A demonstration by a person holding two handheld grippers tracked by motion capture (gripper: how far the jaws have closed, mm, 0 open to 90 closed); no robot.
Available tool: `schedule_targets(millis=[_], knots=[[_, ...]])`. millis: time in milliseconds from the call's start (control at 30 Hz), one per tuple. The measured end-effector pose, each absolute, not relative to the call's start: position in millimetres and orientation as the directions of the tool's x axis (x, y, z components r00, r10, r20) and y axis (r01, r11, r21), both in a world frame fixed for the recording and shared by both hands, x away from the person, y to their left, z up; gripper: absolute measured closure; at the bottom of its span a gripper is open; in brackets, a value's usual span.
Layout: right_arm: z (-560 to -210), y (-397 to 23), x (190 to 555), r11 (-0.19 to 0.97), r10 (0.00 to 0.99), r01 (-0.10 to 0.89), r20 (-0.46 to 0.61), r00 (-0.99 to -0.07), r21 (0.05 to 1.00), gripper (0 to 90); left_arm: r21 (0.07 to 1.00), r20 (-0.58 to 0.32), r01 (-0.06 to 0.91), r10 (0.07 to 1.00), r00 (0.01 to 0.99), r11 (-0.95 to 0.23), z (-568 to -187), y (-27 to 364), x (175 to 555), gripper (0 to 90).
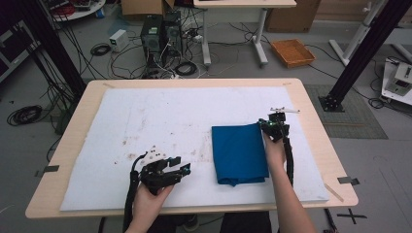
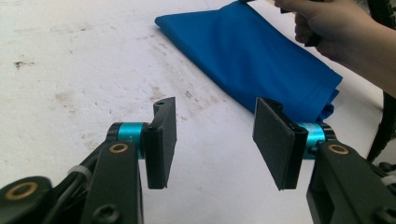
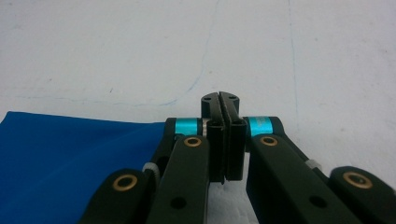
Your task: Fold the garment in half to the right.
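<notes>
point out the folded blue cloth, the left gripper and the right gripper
folded blue cloth [image 1: 239, 151], high view, middle of its top layer
left gripper [image 2: 215, 140], left gripper view, gap between its open jaws
right gripper [image 3: 223, 105], right gripper view, shut jaw tips

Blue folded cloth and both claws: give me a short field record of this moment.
cloth: blue folded fabric cloth, lying flat on the white stained mat
left claw: left claw open, nothing between its pads, over bare mat beside the cloth
right claw: right claw shut, at the cloth's far right corner; whether fabric is pinched cannot be told
surface: light wooden table under the mat
</notes>
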State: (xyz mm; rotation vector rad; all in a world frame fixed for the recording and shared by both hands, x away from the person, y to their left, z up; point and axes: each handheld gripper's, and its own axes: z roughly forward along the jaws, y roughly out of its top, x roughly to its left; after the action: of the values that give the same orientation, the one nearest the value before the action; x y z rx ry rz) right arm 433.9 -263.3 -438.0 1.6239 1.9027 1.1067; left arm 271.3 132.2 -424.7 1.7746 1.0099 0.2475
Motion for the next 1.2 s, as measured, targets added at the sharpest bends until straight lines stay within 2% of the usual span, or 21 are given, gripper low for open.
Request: schedule_targets(millis=[167, 233, 300, 433, 600, 633, 700, 800, 933, 1033, 1200], knots=[[-440.4, -267.2, 431.7, 0.045, 0.958, 0.634, 0.147, -0.247, 0.772, 80.7, 0.858, -0.288, 0.504, 0.719, 0.632, -0.099, -424.5, 137.3, 274.5, 47.4], [-436.4, -271.2, 425.7, 0.019, 0.955, 0.626, 0.171, -0.242, 0.78, 74.3, 0.861, -0.284, 0.499, 0.72, 0.633, -0.098, -424.2, 139.3, 275.8, 46.3], [-430.1, -274.7, 413.8, 0.02, 0.949, 0.595, 0.172, -0.265, 0.803, 71.9, 0.865, -0.277, 0.491, 0.721, 0.636, -0.101, -423.5, 141.5, 277.5, 45.4], [-415.4, -283.2, 381.4, 0.029, 0.944, 0.55, 0.158, -0.29, 0.835, 57.0, 0.885, -0.26, 0.455, 0.706, 0.658, -0.098, -417.4, 148.3, 280.8, 40.4], [-400.5, -299.3, 338.4, -0.023, 0.912, 0.487, 0.218, -0.348, 0.873, 43.3, 0.923, -0.182, 0.363, 0.686, 0.705, -0.128, -402.5, 159.4, 282.1, 38.0], [-397.9, -302.2, 331.3, -0.017, 0.907, 0.475, 0.214, -0.362, 0.88, 41.7, 0.923, -0.182, 0.363, 0.686, 0.705, -0.128, -402.5, 159.4, 282.1, 38.0], [-393.4, -308.0, 320.8, 0.008, 0.905, 0.459, 0.189, -0.381, 0.888, 36.6, 0.936, -0.118, 0.314, 0.703, 0.702, -0.157, -394.3, 167.0, 285.2, 38.0], [-387.0, -316.2, 311.4, 0.022, 0.892, 0.445, 0.183, -0.414, 0.895, 32.9, 0.947, -0.073, 0.273, 0.717, 0.693, -0.167, -388.2, 178.0, 287.4, 38.0], [-382.9, -325.8, 304.0, 0.017, 0.883, 0.41, 0.179, -0.435, 0.912, 33.6, 0.956, -0.019, 0.227, 0.732, 0.681, -0.186, -385.5, 195.3, 288.8, 38.0], [-382.2, -329.8, 304.3, 0.051, 0.884, 0.381, 0.136, -0.448, 0.923, 33.5, 0.957, -0.028, 0.231, 0.74, 0.672, -0.174, -384.0, 207.2, 289.7, 38.0], [-385.3, -331.5, 309.8, 0.081, 0.858, 0.385, 0.132, -0.496, 0.92, 24.9, 0.954, -0.023, 0.237, 0.743, 0.669, -0.184, -381.0, 216.8, 289.6, 38.0]])
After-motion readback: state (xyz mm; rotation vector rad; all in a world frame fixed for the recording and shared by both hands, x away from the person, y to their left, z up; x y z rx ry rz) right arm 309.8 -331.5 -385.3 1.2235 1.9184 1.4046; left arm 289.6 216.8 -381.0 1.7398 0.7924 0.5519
